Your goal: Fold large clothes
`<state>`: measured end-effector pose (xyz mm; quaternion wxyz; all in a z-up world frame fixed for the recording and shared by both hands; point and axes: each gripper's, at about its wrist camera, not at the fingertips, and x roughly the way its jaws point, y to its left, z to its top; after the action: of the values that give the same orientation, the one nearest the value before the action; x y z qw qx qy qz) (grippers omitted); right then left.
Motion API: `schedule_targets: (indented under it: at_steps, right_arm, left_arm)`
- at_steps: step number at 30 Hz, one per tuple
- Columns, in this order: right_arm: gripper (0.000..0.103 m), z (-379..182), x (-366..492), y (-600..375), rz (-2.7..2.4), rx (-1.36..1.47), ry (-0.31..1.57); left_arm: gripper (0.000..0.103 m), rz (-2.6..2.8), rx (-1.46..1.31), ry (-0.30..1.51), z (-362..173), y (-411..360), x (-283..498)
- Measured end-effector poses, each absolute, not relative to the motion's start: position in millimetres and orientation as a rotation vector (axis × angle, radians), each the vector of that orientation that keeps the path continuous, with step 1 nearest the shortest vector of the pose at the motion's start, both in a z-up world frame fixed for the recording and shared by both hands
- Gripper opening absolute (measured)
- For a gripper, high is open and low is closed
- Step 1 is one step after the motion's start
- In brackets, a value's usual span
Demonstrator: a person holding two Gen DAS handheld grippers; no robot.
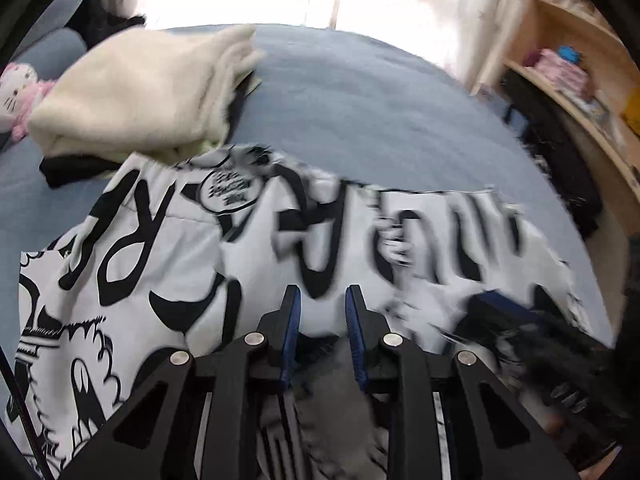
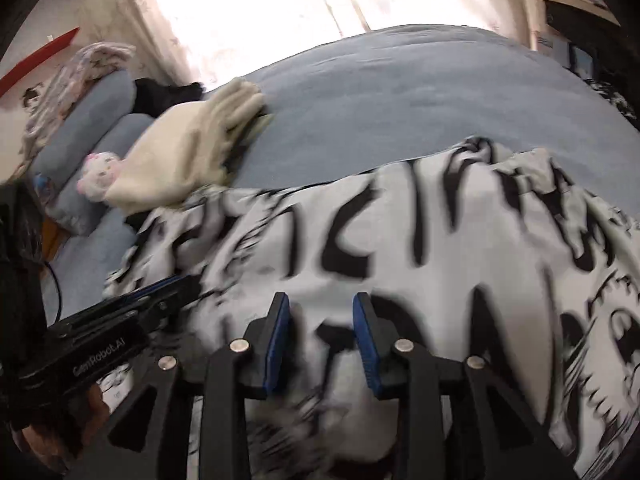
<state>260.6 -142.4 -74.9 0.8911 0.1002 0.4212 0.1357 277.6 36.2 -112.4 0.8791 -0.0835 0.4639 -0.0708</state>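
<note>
Partly done | printed black-and-white garment (image 1: 168,248) lies spread and rumpled on the blue bed (image 1: 360,100), not yet folded | cream garment (image 1: 136,92) already folded on a pile near the pillows | left gripper (image 1: 320,300) released above the cloth | right gripper (image 2: 322,304) released, holding nothing | folds remain

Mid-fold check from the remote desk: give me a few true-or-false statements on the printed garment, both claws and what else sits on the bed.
1. The black-and-white printed garment lies on a blue bed cover. True.
2. The left claw is clamped shut. False: its jaws stand apart over the garment.
3. A cream folded garment lies beyond the printed one. True.
4. The right claw hangs over bare bed cover. False: printed fabric lies beneath it.
5. A pink-and-white plush toy sits near the pillows. True.
</note>
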Motion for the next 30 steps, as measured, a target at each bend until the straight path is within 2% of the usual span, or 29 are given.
schedule_targets:
  at_steps: [1, 3, 4, 6, 9, 10, 18, 20, 22, 23, 30]
  right_arm:
    - [0.031, -76.7, 264.3, -152.2, 0.212, 0.190, 0.873]
    - [0.028, -81.2, 266.4, -177.2, 0.098, 0.187, 0.866]
    - [0.011, -85.7, 265.9, -193.9, 0.072, 0.220, 0.870]
    - [0.000, -95.1, 263.7, -219.3, 0.068, 0.300, 0.897]
    - [0.000, -95.7, 252.5, -236.6, 0.079, 0.376, 0.889]
    - [0.003, -92.5, 248.6, -235.6, 0.075, 0.373, 0.885]
    - [0.006, -54.9, 215.8, -209.5, 0.258, 0.403, 0.861]
    - [0.013, -48.9, 209.1, -195.6, 0.308, 0.383, 0.864]
    - [0.030, -47.8, 204.5, -177.9, 0.346, 0.358, 0.863]
    - [0.033, -48.6, 202.5, -168.6, 0.350, 0.338, 0.862]
    - [0.034, -79.7, 185.6, -143.2, 0.253, 0.160, 0.965]
  left_arm:
    - [0.014, -0.110, -0.175, 0.990, -119.4, 40.0, 283.7]
    - [0.009, -0.077, -0.216, 1.029, -136.8, 55.4, 286.8]
    - [0.007, -0.094, -0.264, 1.028, -142.6, 64.3, 284.5]
    - [0.004, -0.107, -0.302, 1.016, -145.5, 72.7, 280.4]
    - [0.004, -0.098, -0.301, 1.010, -144.4, 73.0, 277.5]
    - [0.004, -0.094, -0.295, 1.012, -143.8, 72.1, 277.4]
    - [0.006, -0.185, -0.282, 0.954, -101.4, 51.9, 235.7]
    - [0.006, -0.229, -0.266, 0.943, -93.0, 39.6, 223.9]
    - [0.008, -0.280, -0.261, 0.952, -90.5, 26.1, 213.5]
    - [0.008, -0.303, -0.260, 0.961, -91.4, 20.2, 207.9]
    - [0.008, -0.276, -0.238, 1.112, -132.1, 6.5, 188.9]
